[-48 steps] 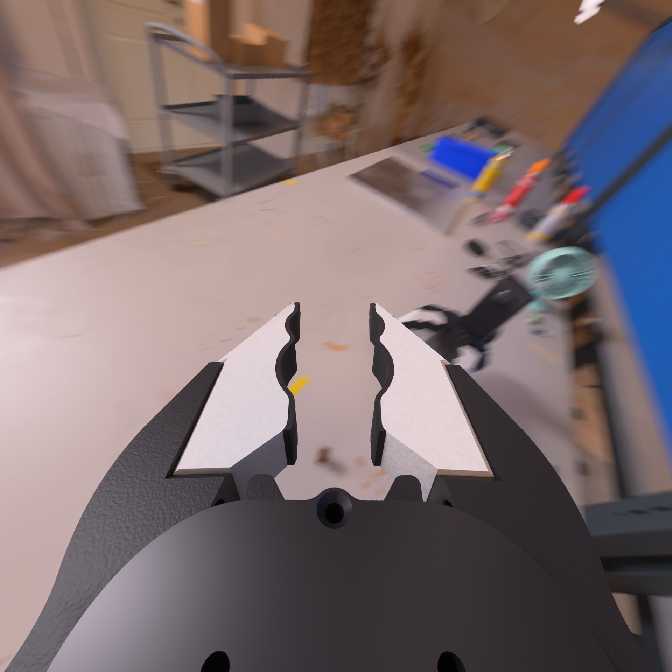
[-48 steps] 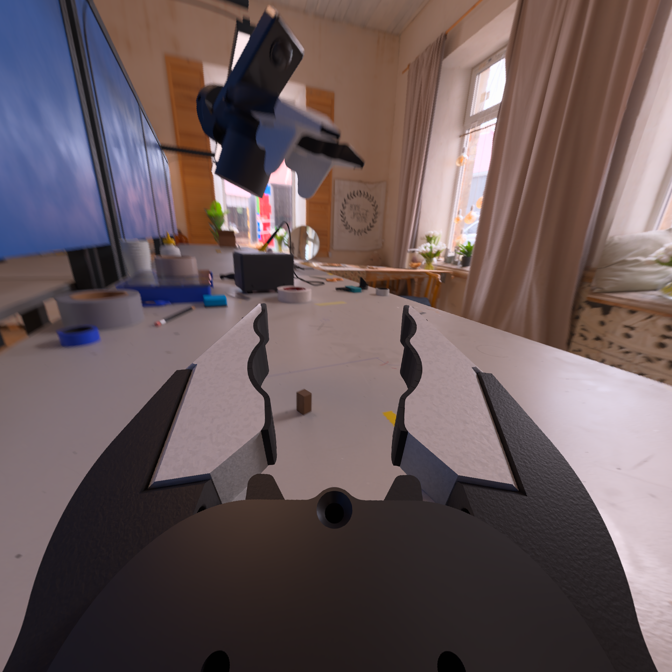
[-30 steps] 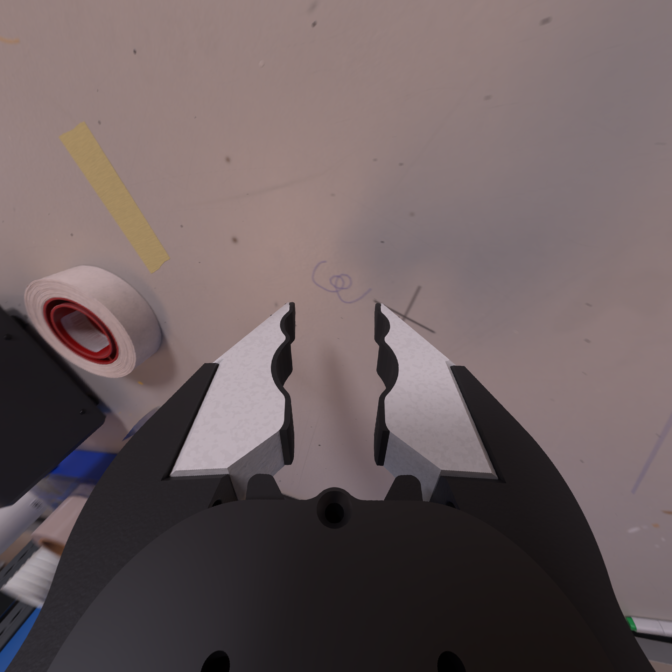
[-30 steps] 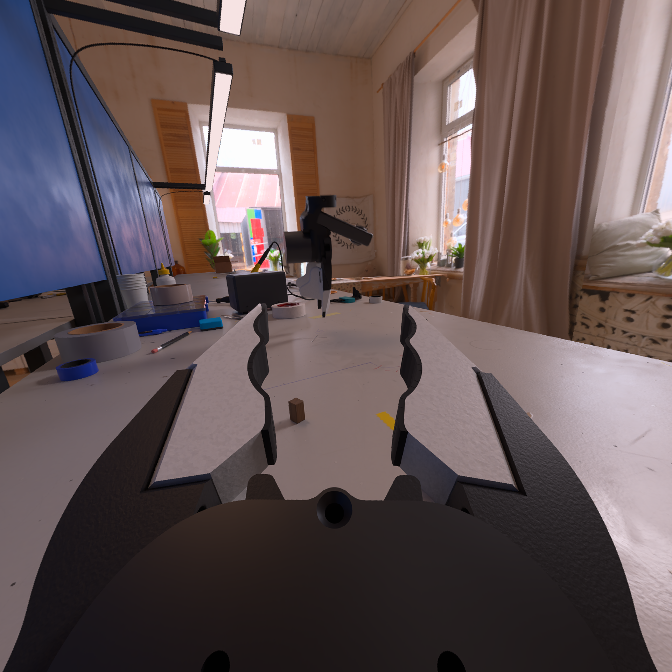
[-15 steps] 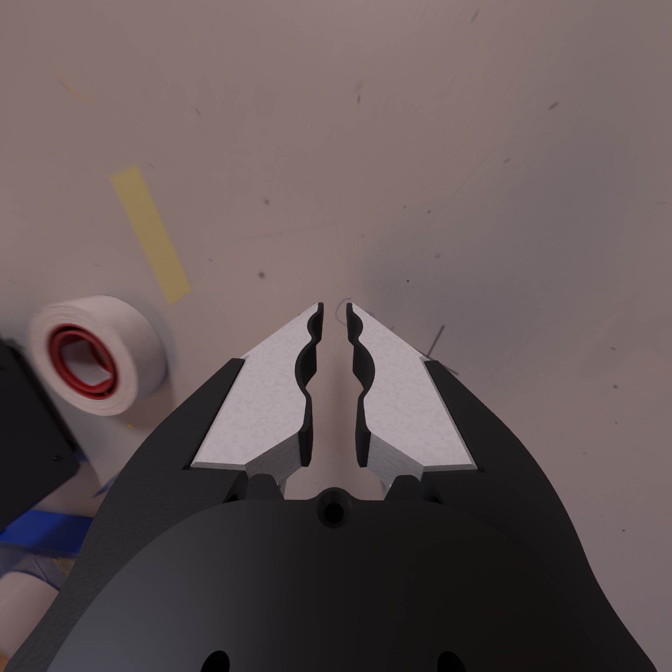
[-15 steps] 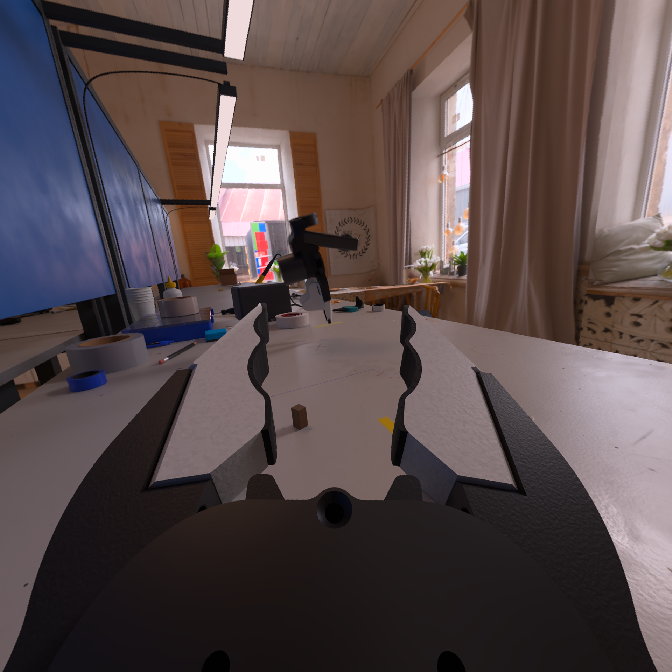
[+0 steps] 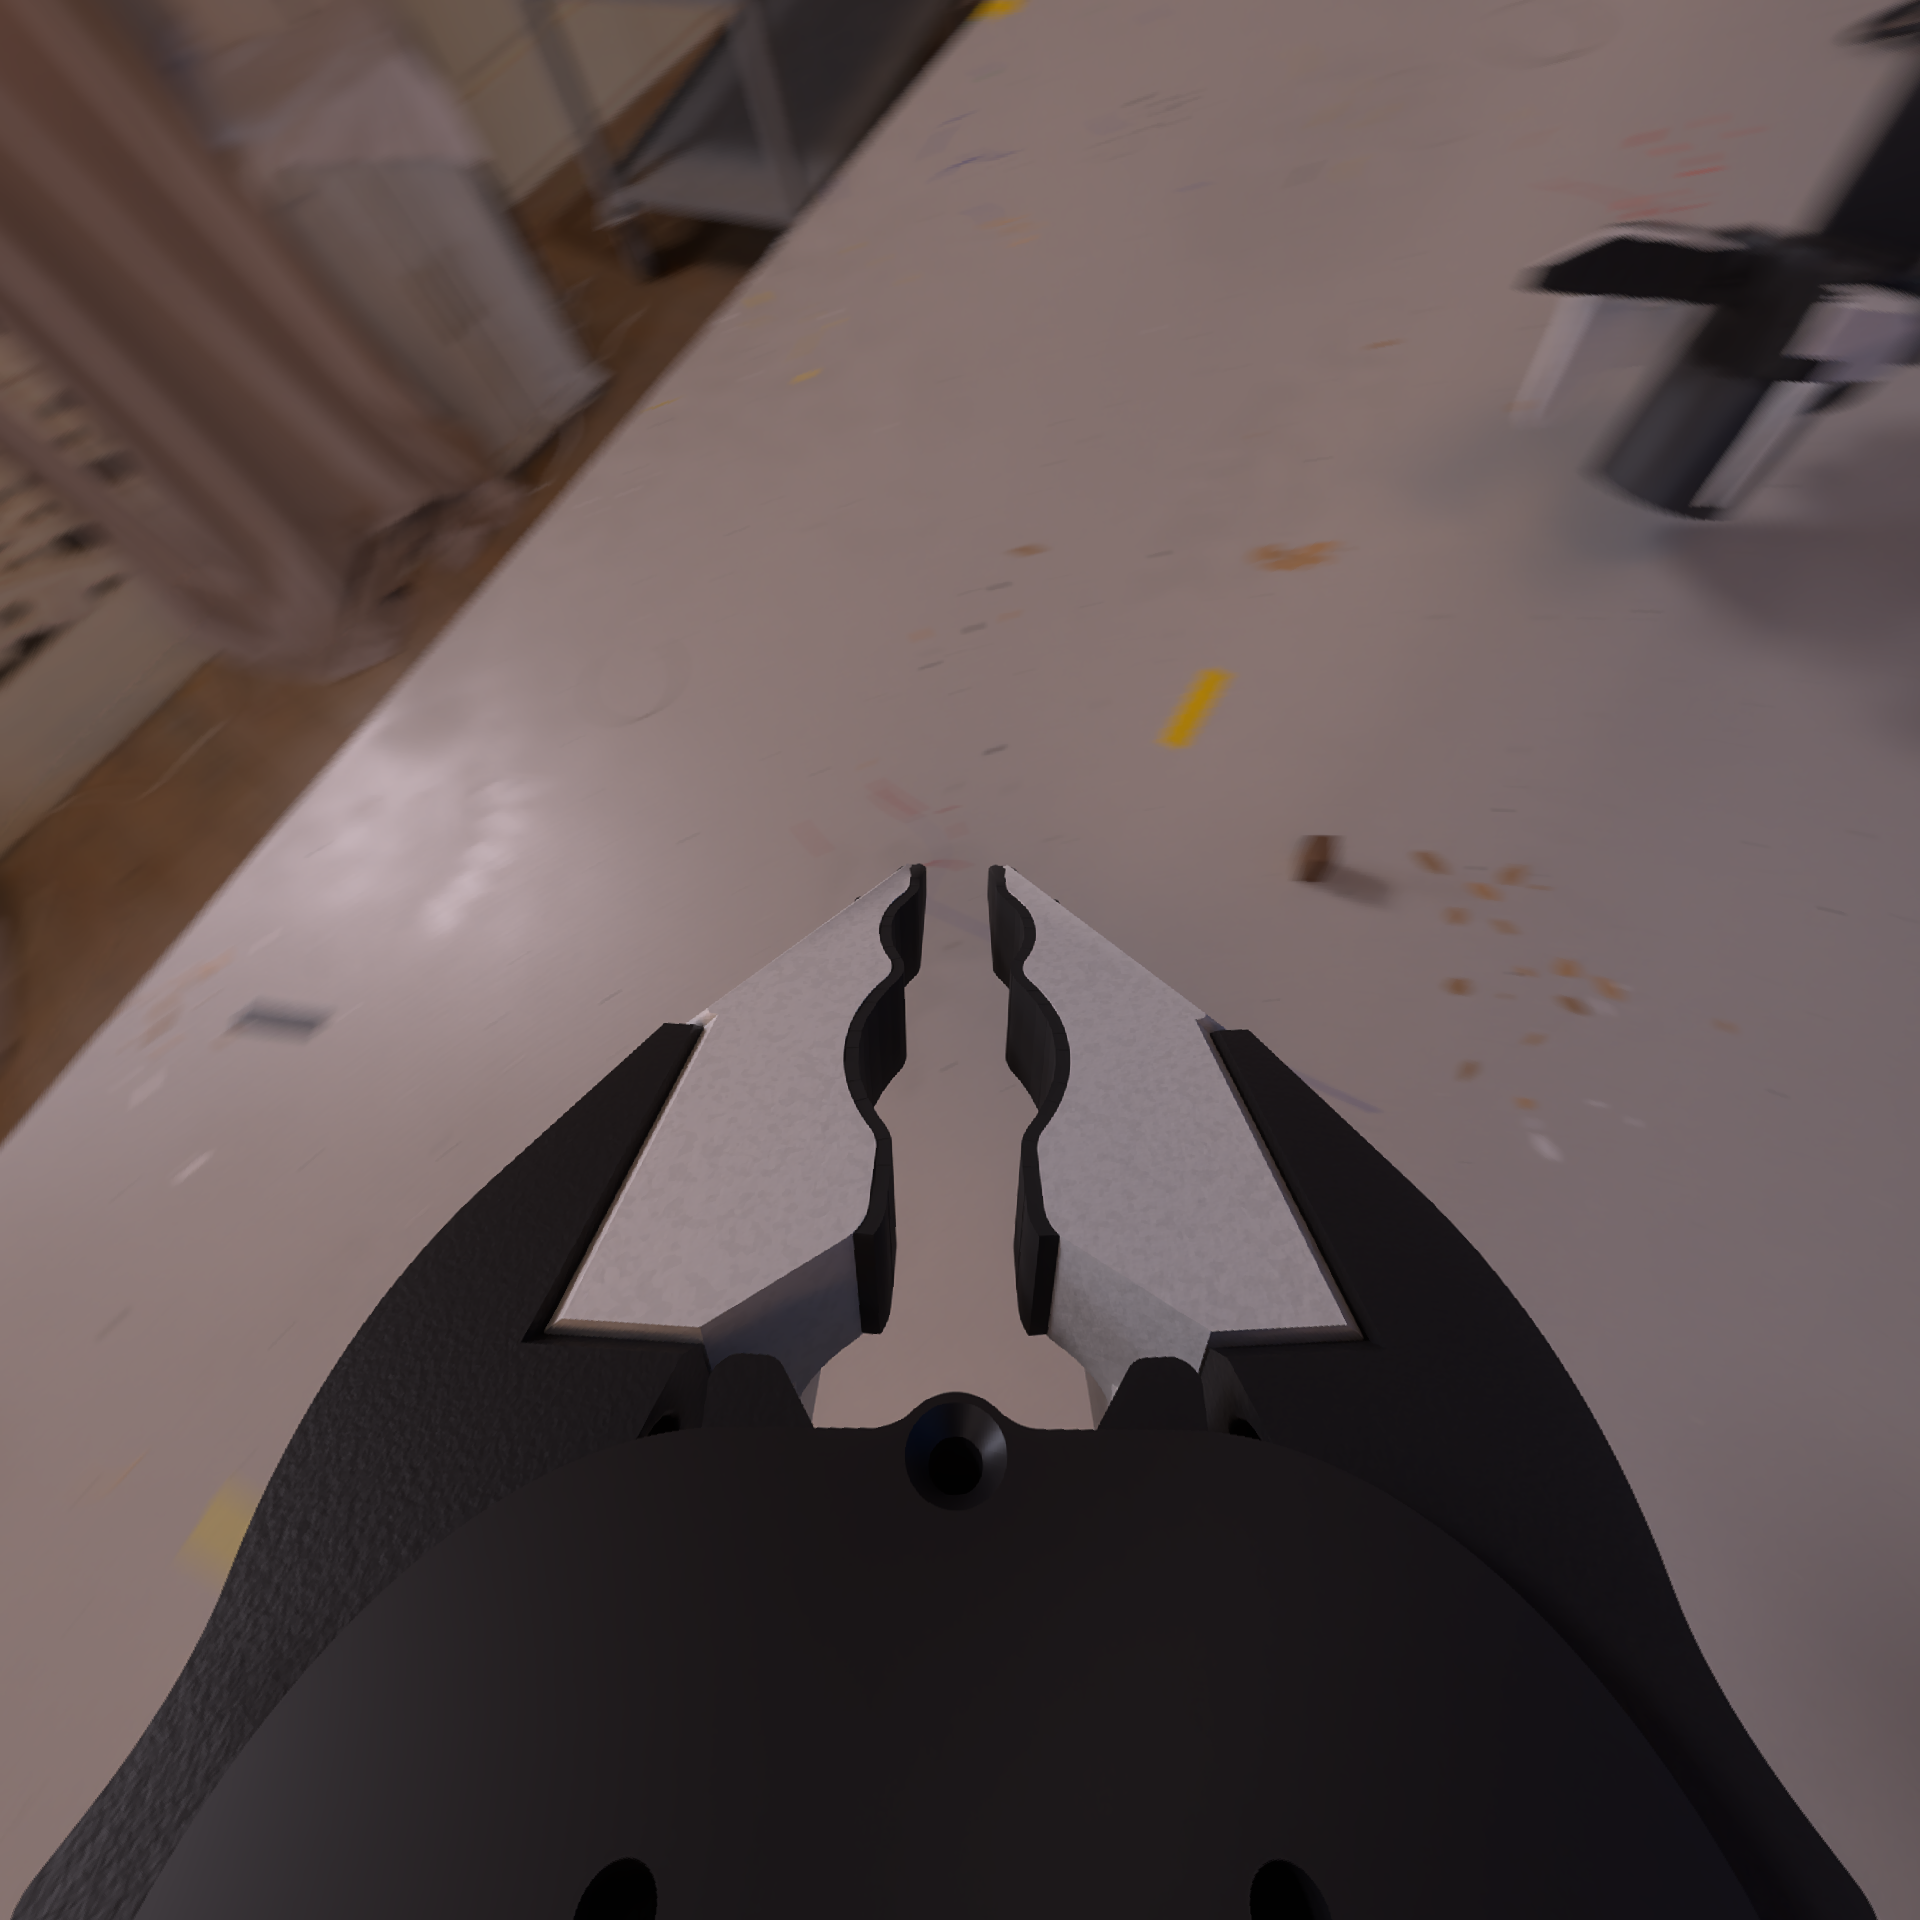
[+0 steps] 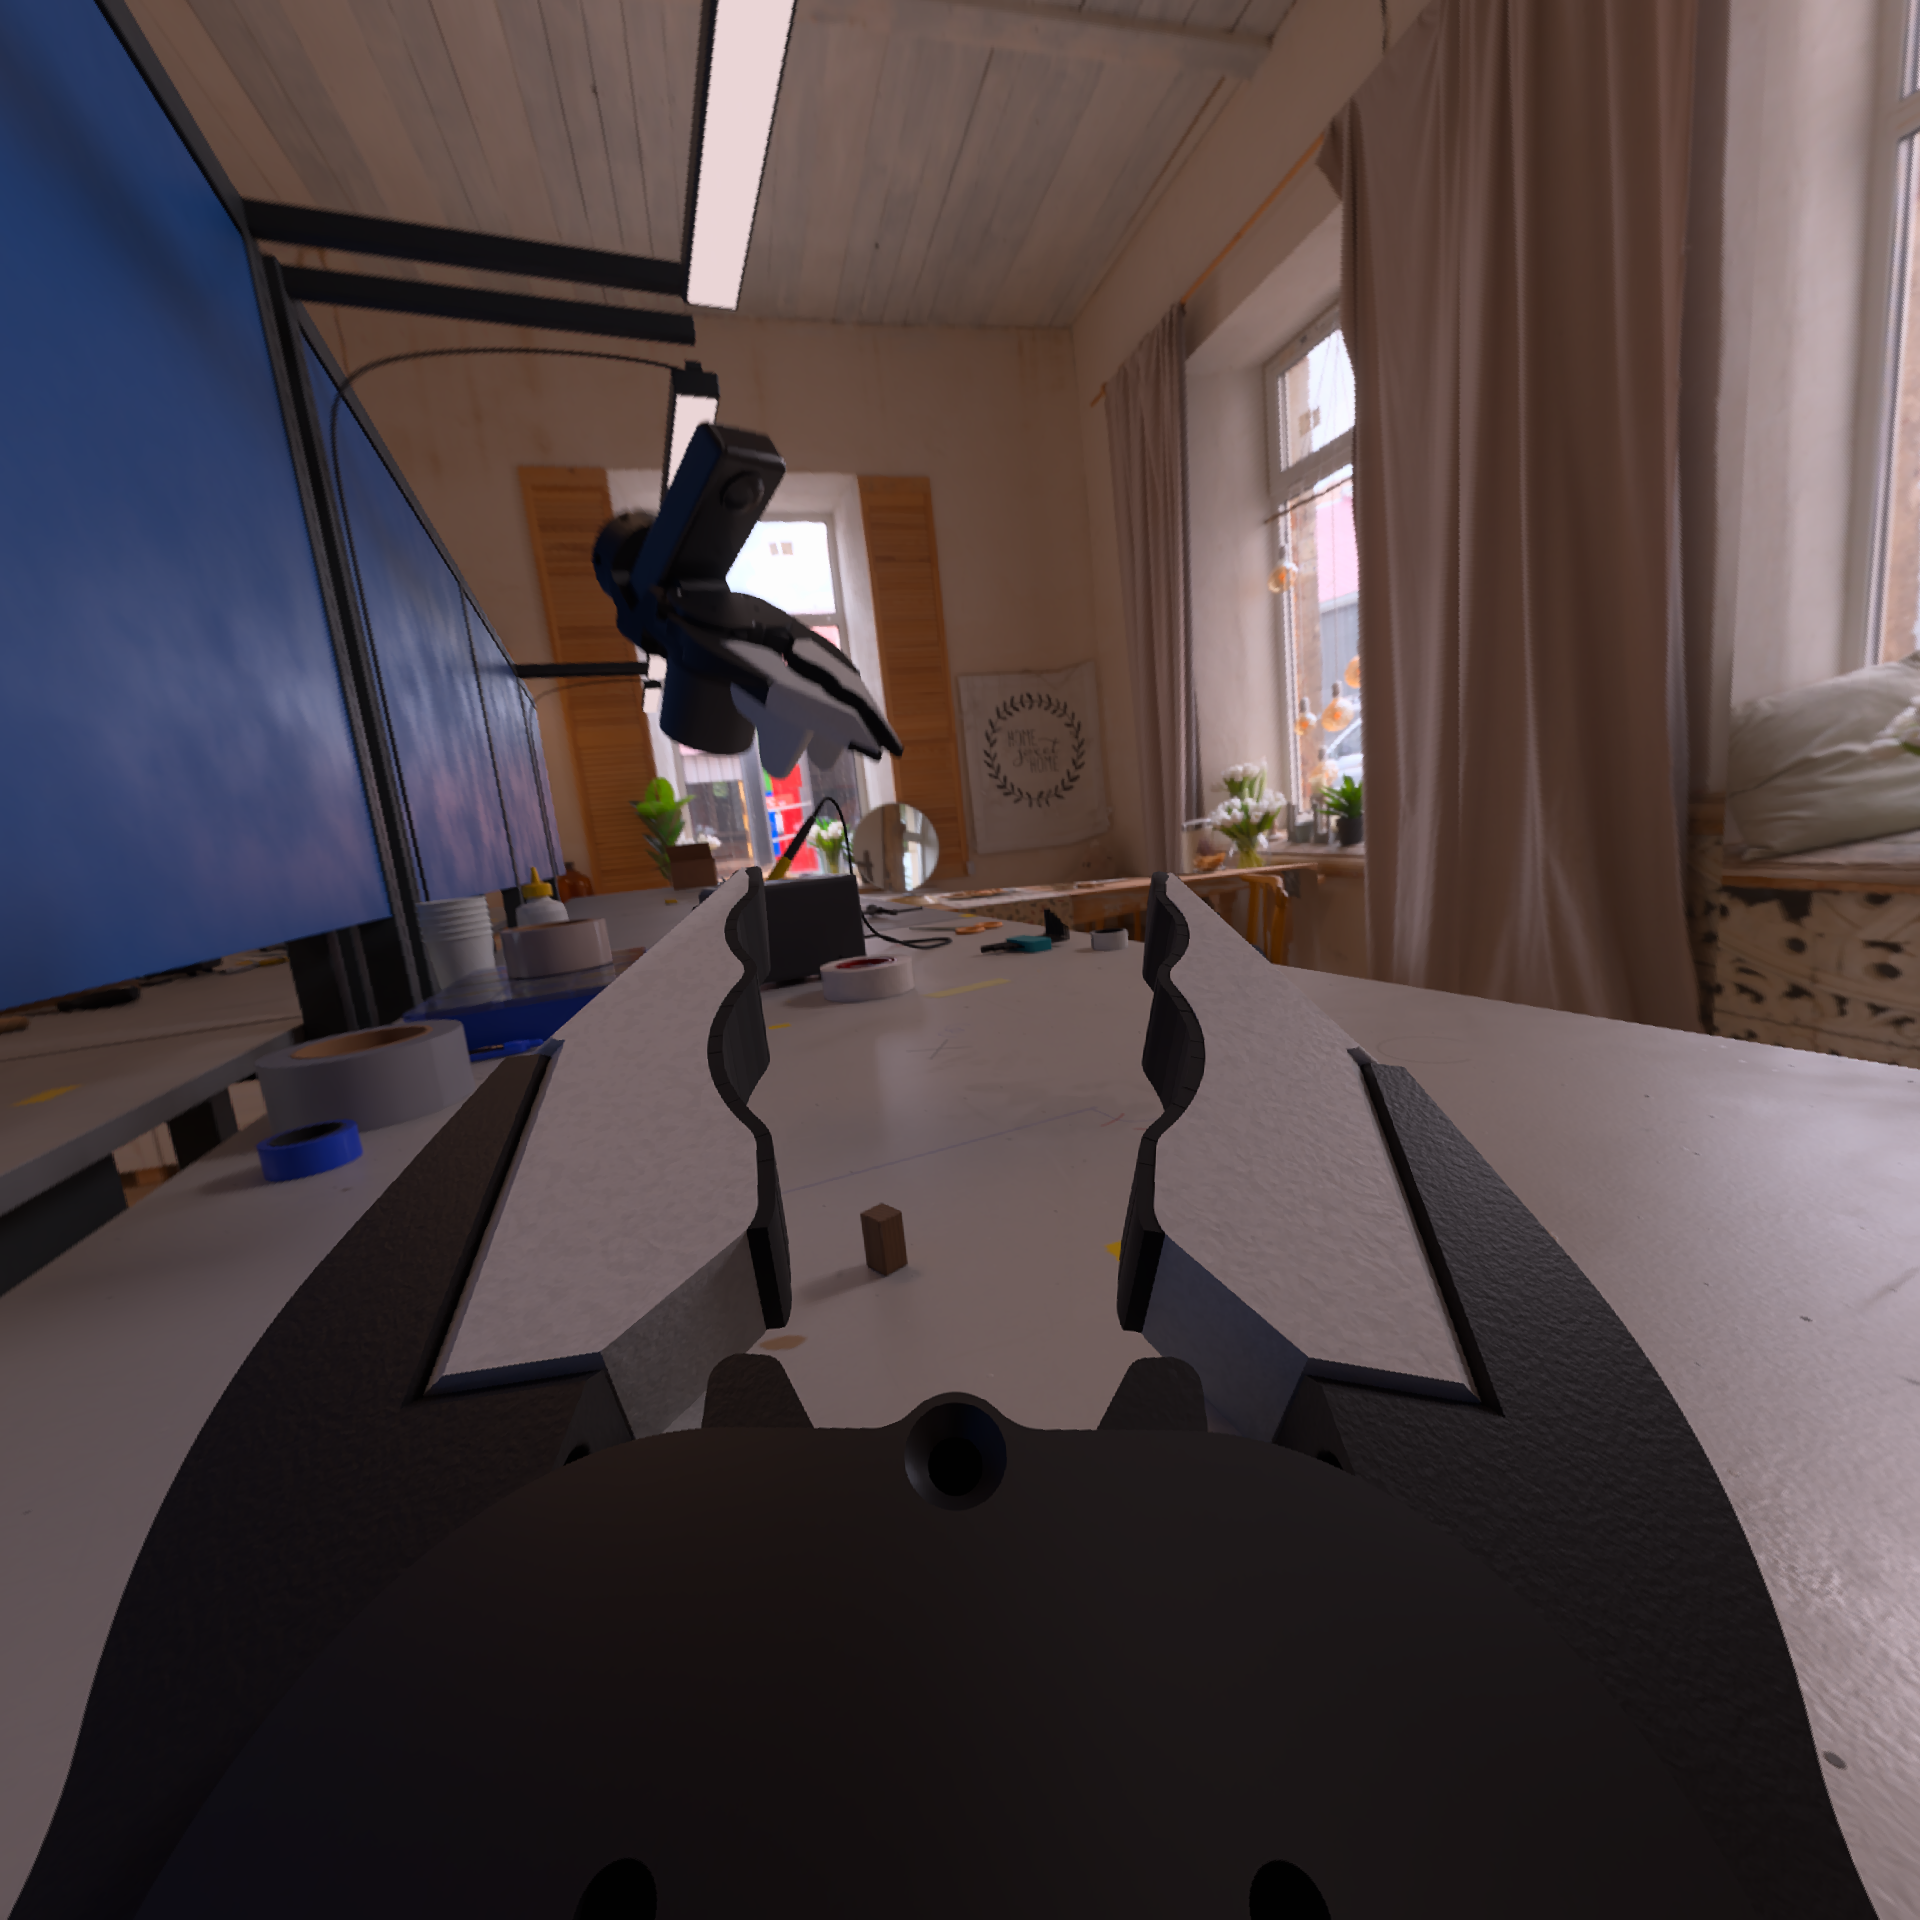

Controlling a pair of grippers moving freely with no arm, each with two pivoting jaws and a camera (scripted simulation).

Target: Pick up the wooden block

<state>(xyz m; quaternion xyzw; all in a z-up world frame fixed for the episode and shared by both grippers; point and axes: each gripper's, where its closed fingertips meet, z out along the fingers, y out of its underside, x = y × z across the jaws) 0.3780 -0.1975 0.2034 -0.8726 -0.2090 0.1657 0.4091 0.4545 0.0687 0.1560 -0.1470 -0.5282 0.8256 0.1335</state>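
Observation:
The wooden block (image 8: 883, 1238) is a small brown upright piece on the white table (image 8: 1558, 1195). It lies ahead of my right gripper (image 8: 956, 883), in line with the gap between its fingers and a little left of centre. The right gripper is open wide, empty and low over the table. My left gripper (image 7: 956, 871) is almost closed, with a narrow slit between the jaws and nothing in it. It hangs high in the air, tilted down, and shows in the right wrist view (image 8: 831, 727). In the blurred left wrist view the block (image 7: 1317, 857) sits to the right of the fingertips.
A grey tape roll (image 8: 364, 1070), a blue tape roll (image 8: 309, 1150), a white tape roll (image 8: 865, 977) and a black box (image 8: 810, 925) stand at the back left. Blue panels (image 8: 156, 623) line the left side. The table edge (image 7: 468, 582) drops to the floor.
My left gripper has risen from the table and swung from looking straight down to looking along the table, with its jaws still narrow. My right gripper stays open and has crept a little toward the block.

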